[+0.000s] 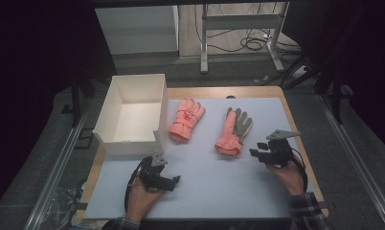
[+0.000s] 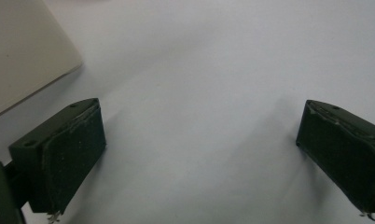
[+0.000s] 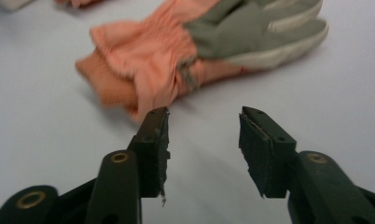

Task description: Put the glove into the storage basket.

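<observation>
Left gripper (image 1: 174, 180): held low over the white mat (image 1: 219, 191), jaws spread wide with nothing between them.
Right gripper (image 1: 255, 154): jaws parted to a moderate gap, holding nothing, aimed at the cuff just ahead.
Grey-palmed glove (image 1: 234, 130): lies palm up directly in front of the right gripper, its pink cuff (image 3: 129, 74) nearest the jaw tips, apart from them.
Pink glove (image 1: 186, 119): flat on the mat, ahead of the left gripper and slightly to its right.
White box (image 1: 133, 115): open, just ahead-left of the left gripper.
</observation>
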